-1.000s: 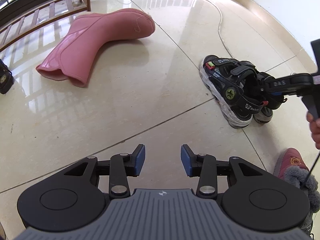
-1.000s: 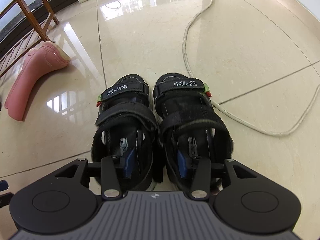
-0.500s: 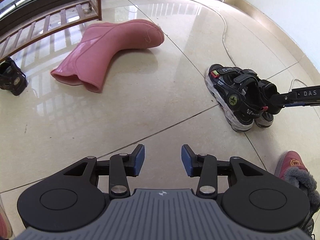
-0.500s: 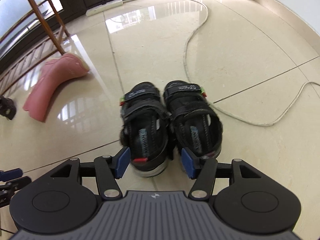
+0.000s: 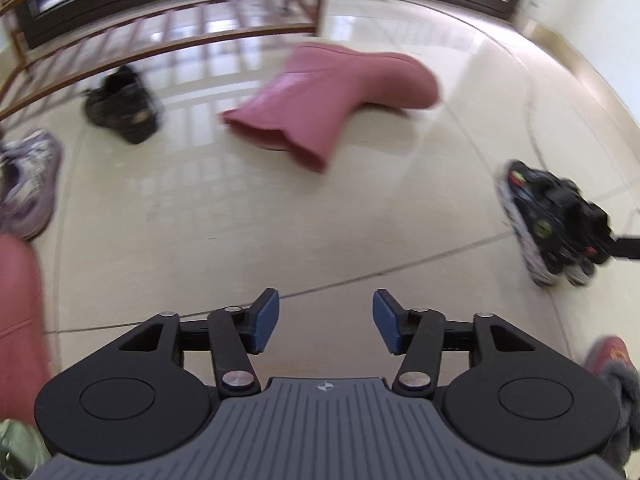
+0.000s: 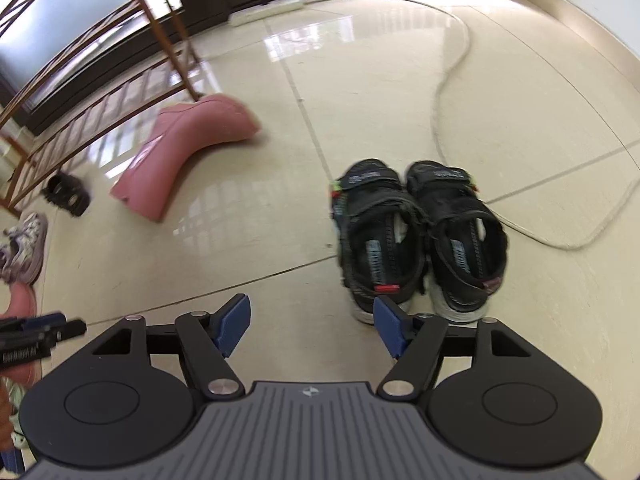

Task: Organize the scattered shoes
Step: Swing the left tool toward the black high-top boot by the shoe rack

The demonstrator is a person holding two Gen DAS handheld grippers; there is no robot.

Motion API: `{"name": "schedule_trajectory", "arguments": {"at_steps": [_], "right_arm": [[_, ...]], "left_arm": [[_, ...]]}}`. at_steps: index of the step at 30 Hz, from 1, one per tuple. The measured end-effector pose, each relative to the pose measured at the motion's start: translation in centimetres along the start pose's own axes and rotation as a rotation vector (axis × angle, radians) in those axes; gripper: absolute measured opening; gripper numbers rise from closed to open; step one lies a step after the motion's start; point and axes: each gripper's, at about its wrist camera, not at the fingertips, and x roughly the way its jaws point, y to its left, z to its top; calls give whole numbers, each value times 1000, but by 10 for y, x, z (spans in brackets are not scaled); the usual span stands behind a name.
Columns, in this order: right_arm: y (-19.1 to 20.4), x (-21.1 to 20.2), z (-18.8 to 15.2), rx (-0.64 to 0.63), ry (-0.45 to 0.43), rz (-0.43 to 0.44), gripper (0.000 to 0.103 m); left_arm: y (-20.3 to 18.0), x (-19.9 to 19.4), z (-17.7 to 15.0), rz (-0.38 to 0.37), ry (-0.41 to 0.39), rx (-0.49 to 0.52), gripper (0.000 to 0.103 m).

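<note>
Two black sandals (image 6: 416, 236) stand side by side on the tile floor, just ahead and right of my right gripper (image 6: 312, 330), which is open and empty. The same pair of black sandals (image 5: 556, 220) shows at the right edge of the left wrist view. A pink rain boot (image 5: 340, 96) lies on its side farther ahead; the right wrist view has this pink boot (image 6: 188, 152) at its left. My left gripper (image 5: 325, 326) is open over bare floor with nothing between its fingers.
A wooden shoe rack (image 5: 168, 24) runs along the back left. A small black shoe (image 5: 120, 104) and a purple sneaker (image 5: 28, 184) lie in front of it. A red fur-lined shoe (image 5: 612, 368) sits at the right, a white cable (image 6: 452, 92) curls past the sandals.
My right gripper let go of the sandals, opened and pulled back and to the left. The left gripper swung left, bringing the rack and more shoes into view.
</note>
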Motion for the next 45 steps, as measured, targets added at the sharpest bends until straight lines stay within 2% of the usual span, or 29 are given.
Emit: {"name": "schedule_trajectory", "arguments": {"at_steps": [3,10,15,24,31,36,38,42,45], "right_arm": [[7,2,-1,1,16,13,75],[10,13,-9,6,55,17,80],[10,21,-13,18,80,19,80],[7,24,-15,-2,100,5,80],[1,19,-20,-15,111,-10,82],[-5,19,-24,-6,122,-10,82],[-7,19,-26,-4,126,-9,82],[-9,19,-27,-5,131,-7,82],[-10,19,-28,-6,134,-8,82]], "left_arm": [[24,2,4,56,5,-45,66],[70,10,31,156,-24,-130,68],[104,20,70,220,-78,-194,68],[147,36,136,312,-147,-240,68],[194,58,176,292,-127,-379,68],[202,81,191,308,-108,-355,68],[206,90,195,307,-97,-373,68],[208,100,202,312,-126,-385,68],[216,115,206,303,-90,-432,67]]}}
